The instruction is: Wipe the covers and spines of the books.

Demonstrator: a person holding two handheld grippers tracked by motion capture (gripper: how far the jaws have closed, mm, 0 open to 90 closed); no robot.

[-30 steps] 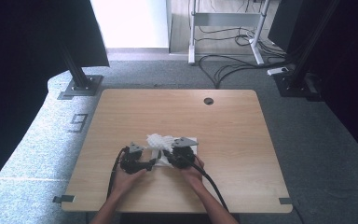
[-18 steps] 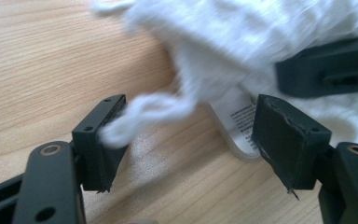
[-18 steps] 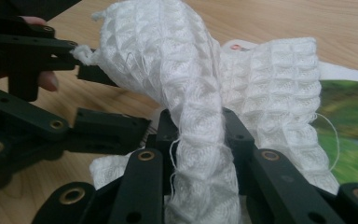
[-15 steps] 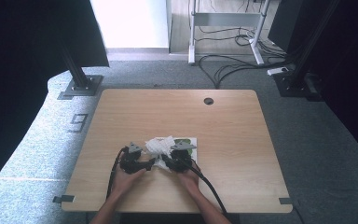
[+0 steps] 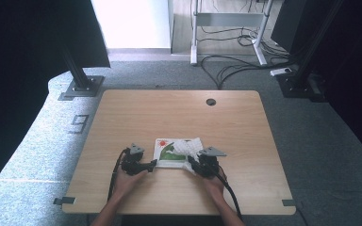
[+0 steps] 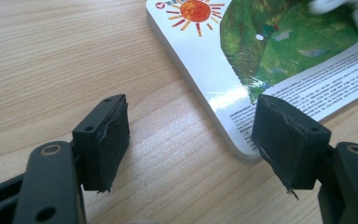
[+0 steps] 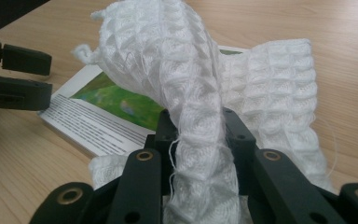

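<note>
High view: a picture book (image 5: pixel 168 153) lies flat on the wooden worktop (image 5: pixel 179 113), a white knitted cloth (image 5: pixel 192 149) draped over its right end. The left gripper (image 5: pixel 152 163) sits at the book's near left corner, the right gripper (image 5: pixel 192 165) at the cloth.
Left gripper view: jaws spread, the book's rounded corner (image 6: pixel 242 151) between them, one pad just at its edge.
Right gripper view: jaws pinching a twisted fold of the cloth (image 7: pixel 200 116), raised above the book (image 7: pixel 98 116).
</note>
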